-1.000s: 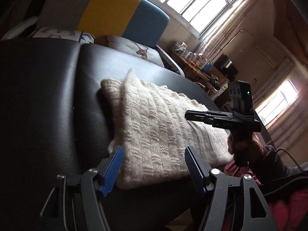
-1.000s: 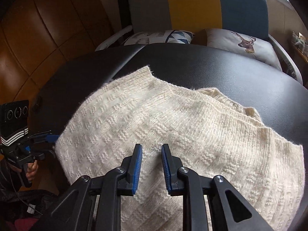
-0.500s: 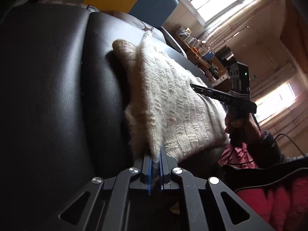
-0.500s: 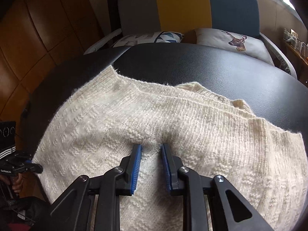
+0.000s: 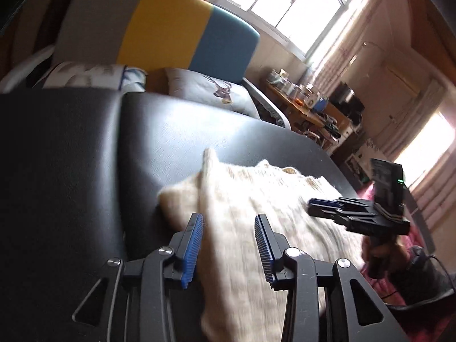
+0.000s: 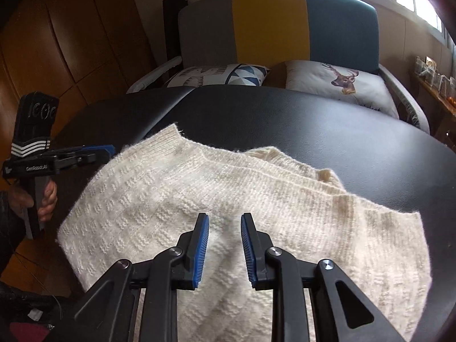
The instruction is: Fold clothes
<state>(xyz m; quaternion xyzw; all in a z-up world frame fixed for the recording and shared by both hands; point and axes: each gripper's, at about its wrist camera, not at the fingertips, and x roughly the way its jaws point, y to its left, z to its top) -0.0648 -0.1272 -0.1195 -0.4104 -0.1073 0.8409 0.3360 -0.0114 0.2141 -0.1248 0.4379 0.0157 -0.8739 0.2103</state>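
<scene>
The cream knit sweater (image 6: 216,228) is lying in several layers on the black padded table (image 6: 327,131), bunched toward the near edge, with its left end overhanging the near-left corner. Ribbed hems are stacked along its far side.

Step in hand, judged: a fold edge is to be taken up and carried over.

- A full pinch should be taken through all layers at the edge, not just the top ply; loose knit stretches and slips if only a few loops are caught.
- Both grips should be set on the same edge, well apart, so the fold line is kept straight.
- The lift should be kept low and level, and the cloth laid down, not dropped, so that the stacked hems are not dragged out of line.
- Risk: the overhanging left end may slide off the table if pulled sideways.

Pose:

- Left gripper (image 5: 229,252): fingers spread, nothing held. It is positioned low at the near-left end of the sweater, and the cloth is seen running between and beneath the blue pads (image 5: 192,252). Contact cannot be told; the view is motion-blurred.
- Right gripper (image 6: 223,249): fingers parted by a narrow gap, nothing pinched. It is held over the middle of the sweater near the table's near edge, pointed toward the far edge. Whether the tips are touching the knit cannot be told.
- Each gripper is seen side-on in the other's view, level with the table top.
</scene>
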